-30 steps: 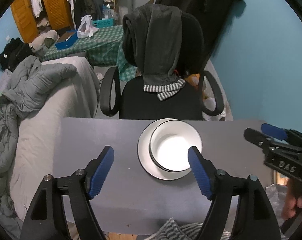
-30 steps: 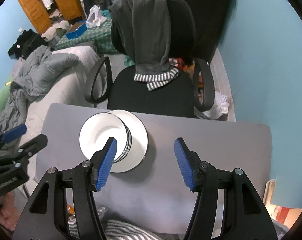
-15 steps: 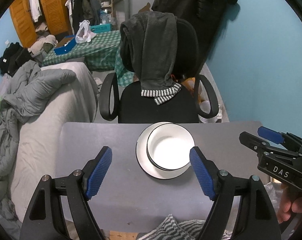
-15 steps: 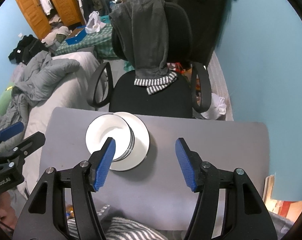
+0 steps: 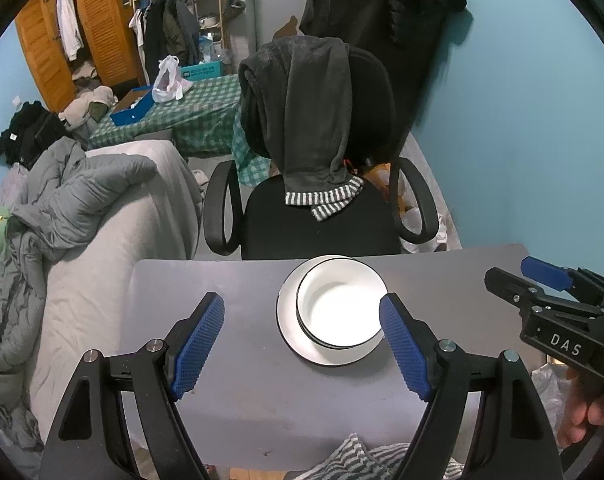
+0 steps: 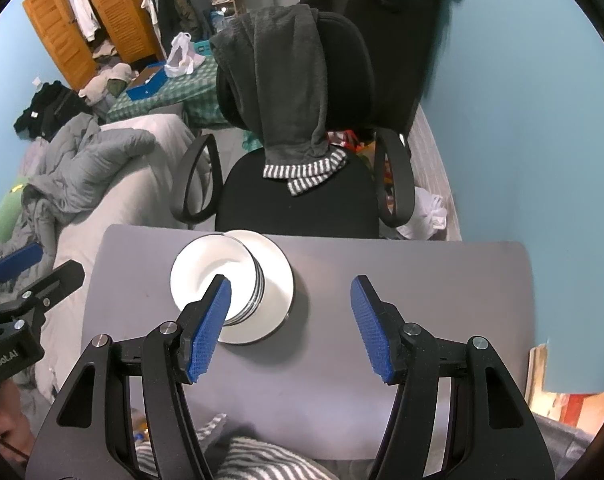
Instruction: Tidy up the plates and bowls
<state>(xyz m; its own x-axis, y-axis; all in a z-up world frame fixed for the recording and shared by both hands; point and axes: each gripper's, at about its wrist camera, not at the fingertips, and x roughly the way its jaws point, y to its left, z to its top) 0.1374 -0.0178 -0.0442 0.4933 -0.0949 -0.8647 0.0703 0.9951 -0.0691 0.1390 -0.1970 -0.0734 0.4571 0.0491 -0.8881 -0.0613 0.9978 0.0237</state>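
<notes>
White bowls with dark rims are stacked [image 5: 340, 310] on a white plate [image 5: 289, 334] near the far edge of the grey table [image 5: 241, 392]. The stack [image 6: 213, 270] and plate [image 6: 275, 280] also show in the right wrist view. My left gripper [image 5: 302, 340] is open and empty, held above the table in front of the stack. My right gripper [image 6: 289, 328] is open and empty, right of the stack, and shows at the right edge of the left wrist view [image 5: 542, 284].
A black office chair [image 5: 322, 184] draped with a dark hoodie stands just behind the table. A bed with a grey duvet [image 5: 61, 208] lies to the left. A blue wall [image 5: 522, 120] is on the right. Striped cloth [image 6: 261, 456] lies at the table's near edge.
Both grippers have risen and pulled back a little from the stack. The bowls and plate have not moved.
</notes>
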